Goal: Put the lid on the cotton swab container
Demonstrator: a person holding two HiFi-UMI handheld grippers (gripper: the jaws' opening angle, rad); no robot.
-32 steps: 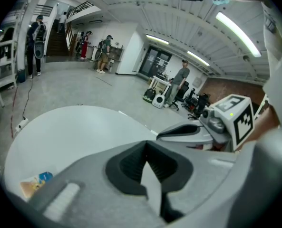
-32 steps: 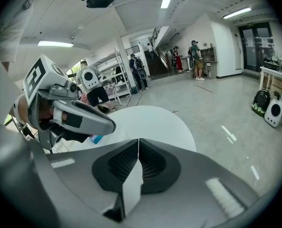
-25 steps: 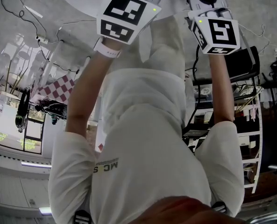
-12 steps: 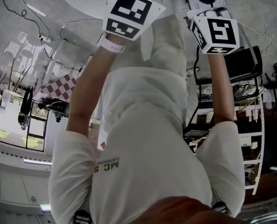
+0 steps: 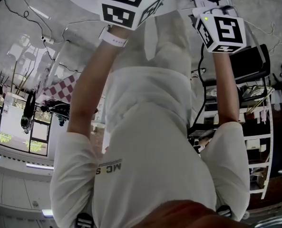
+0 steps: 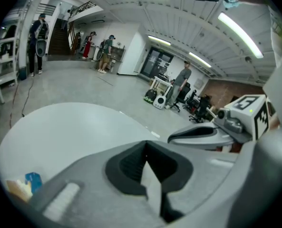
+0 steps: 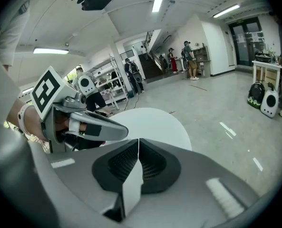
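No cotton swab container or lid shows clearly in any view. In the left gripper view my left gripper (image 6: 146,148) is shut, its jaws closed on nothing, above a round white table (image 6: 69,132). A small blue thing (image 6: 34,180) beside a yellowish one lies at the table's near left edge, too small to identify. My right gripper (image 7: 138,144) is shut too, with nothing between its jaws. The head view shows only the two marker cubes, the left cube (image 5: 129,4) and the right cube (image 5: 222,31), held out by a person in a white shirt (image 5: 150,141).
Each gripper sees the other: the right gripper's body (image 6: 212,132) and the left gripper's body (image 7: 83,122). A wide hall with a grey floor (image 7: 236,113) lies beyond the table. Several people (image 6: 181,80) stand far off. Shelving (image 5: 255,127) stands at the right.
The left marker cube has moved toward the top of the head view and tilted. The right cube has barely shifted.
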